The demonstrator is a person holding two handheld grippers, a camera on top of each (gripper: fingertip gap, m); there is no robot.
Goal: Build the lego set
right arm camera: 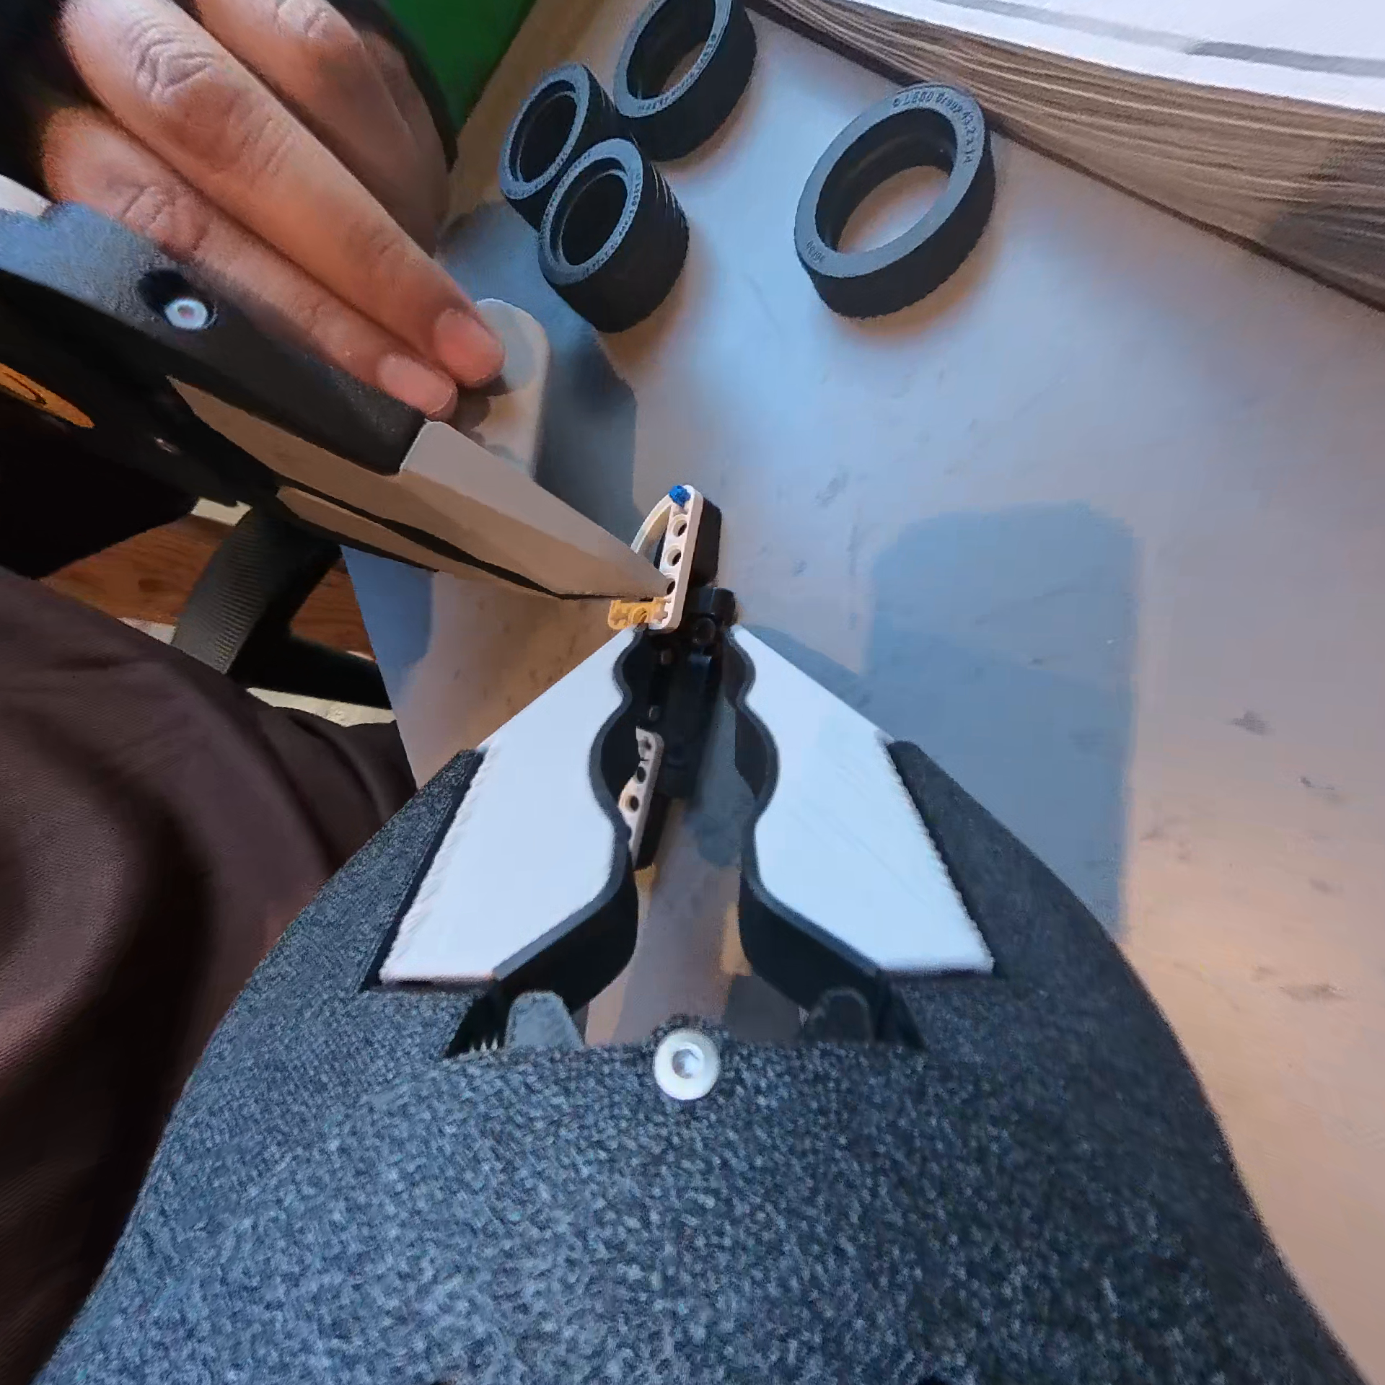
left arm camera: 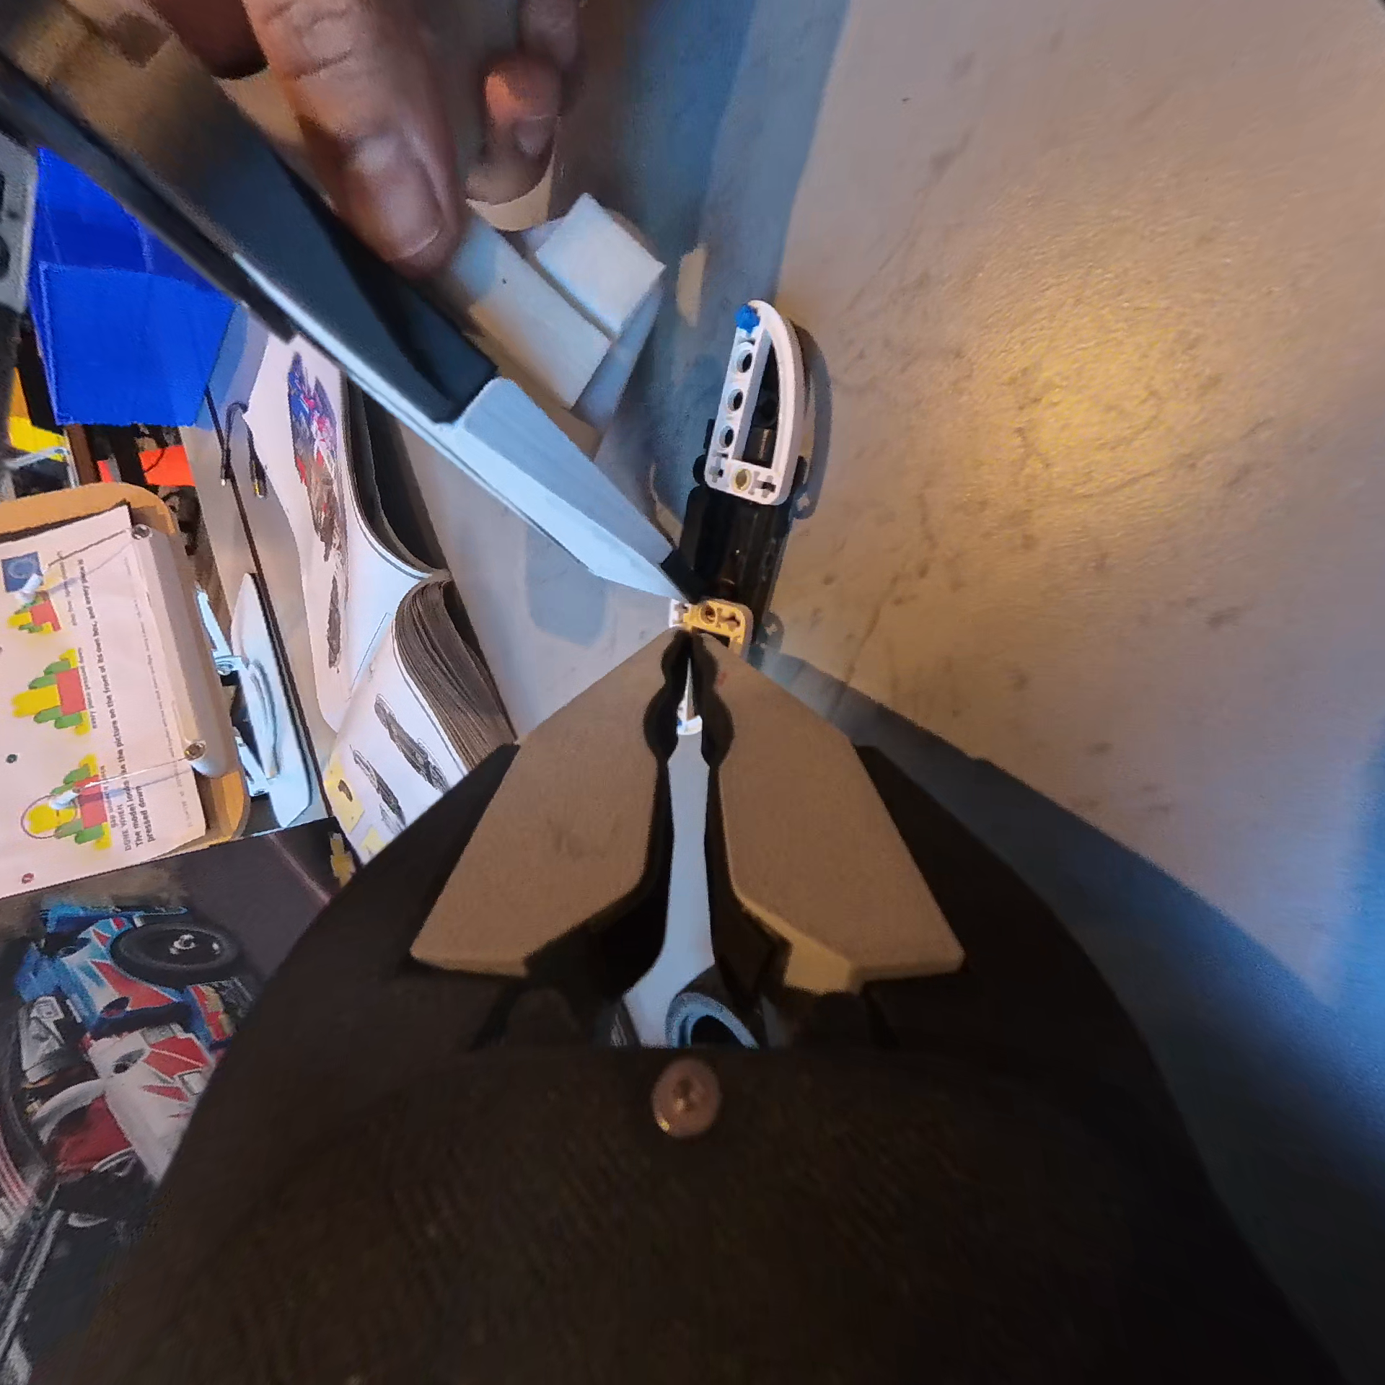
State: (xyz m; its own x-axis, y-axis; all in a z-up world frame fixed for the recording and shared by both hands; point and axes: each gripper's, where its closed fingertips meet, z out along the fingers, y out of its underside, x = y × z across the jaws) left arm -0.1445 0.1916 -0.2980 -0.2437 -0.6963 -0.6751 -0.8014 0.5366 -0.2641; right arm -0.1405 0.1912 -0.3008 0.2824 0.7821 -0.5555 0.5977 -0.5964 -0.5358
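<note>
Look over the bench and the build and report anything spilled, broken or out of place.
Nothing stands out. The four black tyres sit loose but tidy on the table. The right gripper holds the black-and-white assembly, while the left gripper pinches the tan connector against it.

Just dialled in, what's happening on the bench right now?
A person is joining Lego parts with two handheld grippers. The right gripper is shut on a black-and-white subassembly, while the left gripper pinches a small tan connector against its end. Four black tyres lie unused on the table, and an open instruction booklet sits to the side.
</note>
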